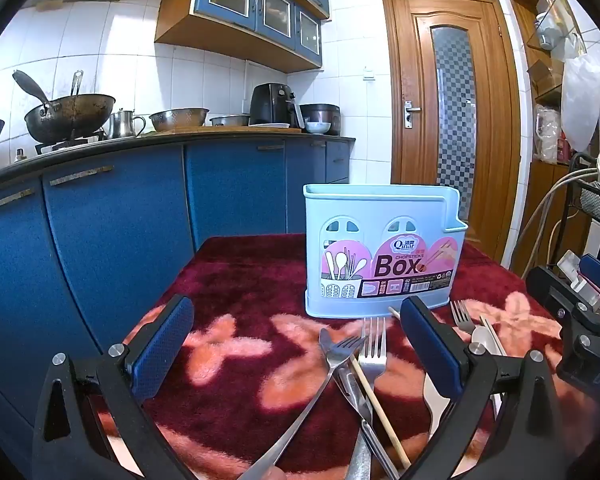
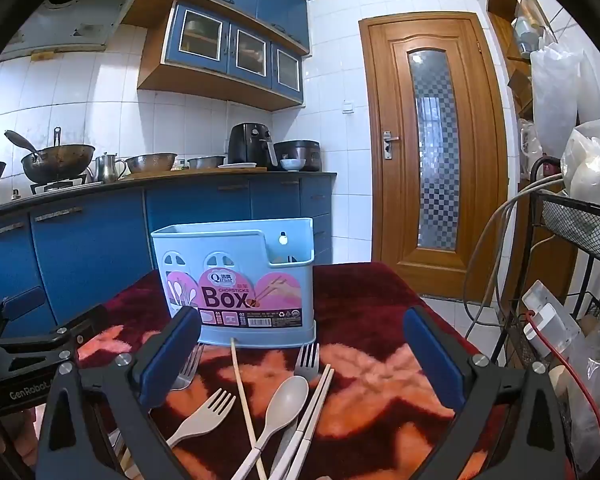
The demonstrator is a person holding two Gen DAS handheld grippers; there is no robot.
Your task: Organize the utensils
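Utensils: right view alone shows beige spoon (image 2: 285, 400) whole.

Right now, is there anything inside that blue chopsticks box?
Through the low corner of the chopsticks box something brownish shows, too unclear to name. Its walls hide the other compartments.

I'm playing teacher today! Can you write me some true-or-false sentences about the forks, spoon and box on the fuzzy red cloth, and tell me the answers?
1. The blue box stands upright on the red cloth. True.
2. The beige spoon is already inside the box. False: it lies on the cloth in front of it.
3. The right gripper is squeezing a fork. False: its jaws are wide open, holding nothing.
4. The left gripper is open too. True.
5. A wooden chopstick lies beside the spoon. True.
6. The box says "Spoons". False: it says "Box".
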